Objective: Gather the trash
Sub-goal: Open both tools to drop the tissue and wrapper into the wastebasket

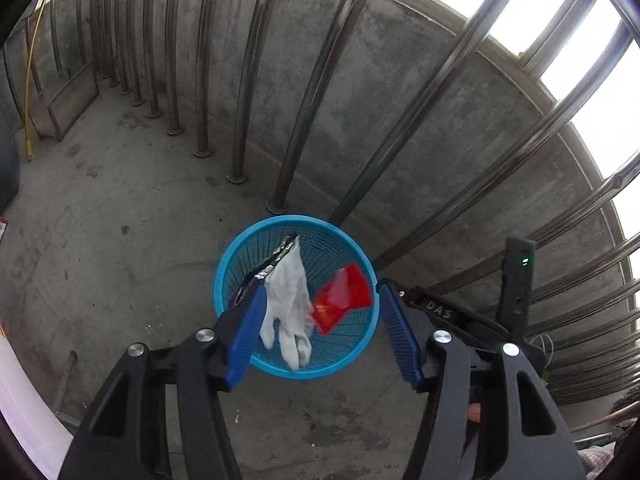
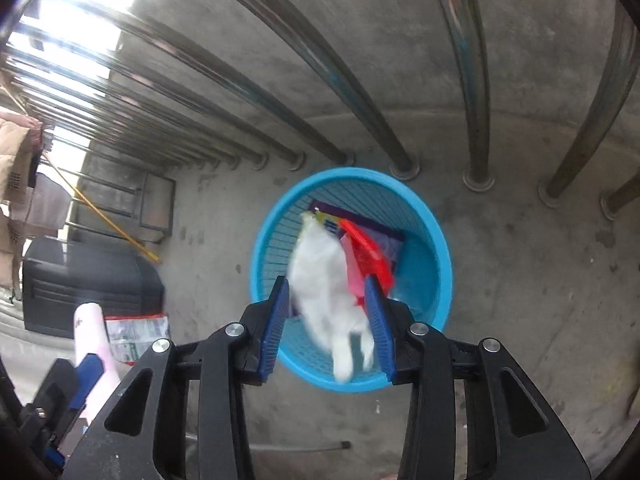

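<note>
A blue mesh basket (image 1: 236,248) (image 2: 432,232) stands on the concrete floor by the steel railing. A white glove (image 1: 288,292) (image 2: 324,280) hangs over its mouth, blurred in the right wrist view, touching neither gripper that I can see. A red wrapper (image 1: 344,294) (image 2: 370,254), a silver foil packet (image 1: 266,268) and a purple pack (image 2: 386,240) lie in the basket. My left gripper (image 1: 322,292) is open wide above the basket. My right gripper (image 2: 326,286) is open above the basket, the glove between its fingers.
Steel railing bars (image 1: 320,80) and a concrete wall stand right behind the basket. A black bin (image 2: 88,280), a printed bag (image 2: 138,334) and a yellow-handled stick (image 2: 108,220) are to the left in the right wrist view. The other gripper's tip (image 2: 86,376) shows at lower left.
</note>
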